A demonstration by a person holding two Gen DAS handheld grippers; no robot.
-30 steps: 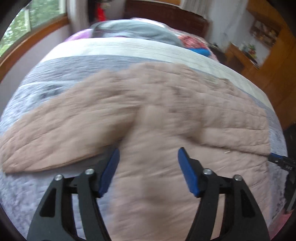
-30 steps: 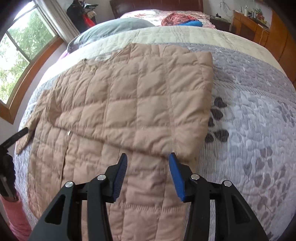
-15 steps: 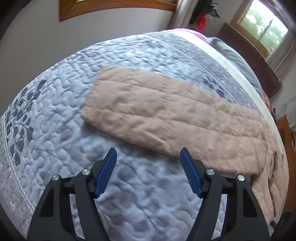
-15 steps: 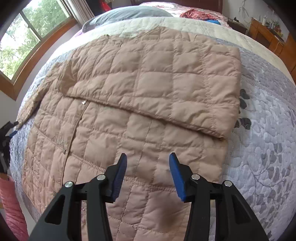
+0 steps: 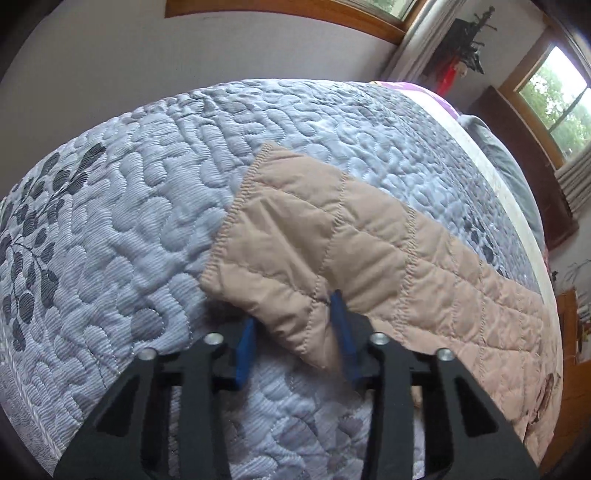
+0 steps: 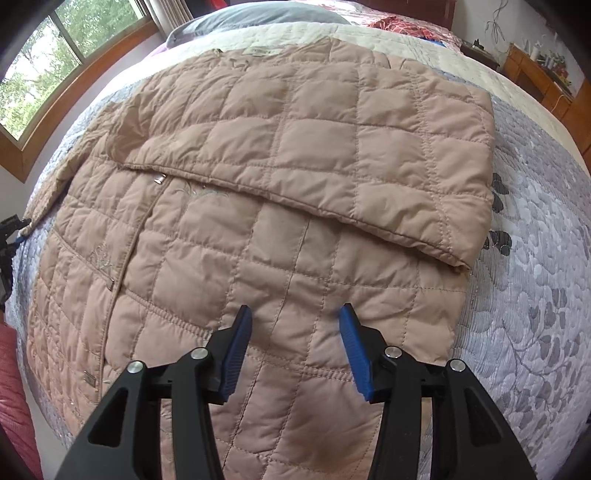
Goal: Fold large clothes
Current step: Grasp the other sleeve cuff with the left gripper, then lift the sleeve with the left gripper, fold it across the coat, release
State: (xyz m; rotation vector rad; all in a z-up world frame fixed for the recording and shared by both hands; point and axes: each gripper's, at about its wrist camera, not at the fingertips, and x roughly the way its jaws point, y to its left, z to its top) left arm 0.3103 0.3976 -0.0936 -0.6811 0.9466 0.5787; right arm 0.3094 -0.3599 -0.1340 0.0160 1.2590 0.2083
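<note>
A tan quilted jacket point(image 6: 295, 147) lies spread on the bed, one sleeve folded across its chest point(image 6: 424, 177). Its other sleeve point(image 5: 369, 236) stretches out over the grey bedspread point(image 5: 129, 221). My left gripper point(image 5: 293, 332) points down at that sleeve's near edge by the cuff. Its jaws are closing, and a puckered fold of the sleeve is pinched between the blue pads point(image 5: 340, 317). My right gripper point(image 6: 295, 332) hovers open over the jacket's lower body, nothing between its fingers point(image 6: 236, 343).
The bedspread point(image 6: 535, 295) runs past the jacket to the right. A grey pillow point(image 6: 258, 16) and a window point(image 6: 44, 48) lie beyond. Wooden furniture point(image 6: 535, 74) stands at the far right. A wall point(image 5: 184, 55) rises behind the bed's far side.
My left gripper swung from over the jacket out to the sleeve's cuff end, dropped onto its edge and closed on a fold. My right gripper slid down toward the hem, still open.
</note>
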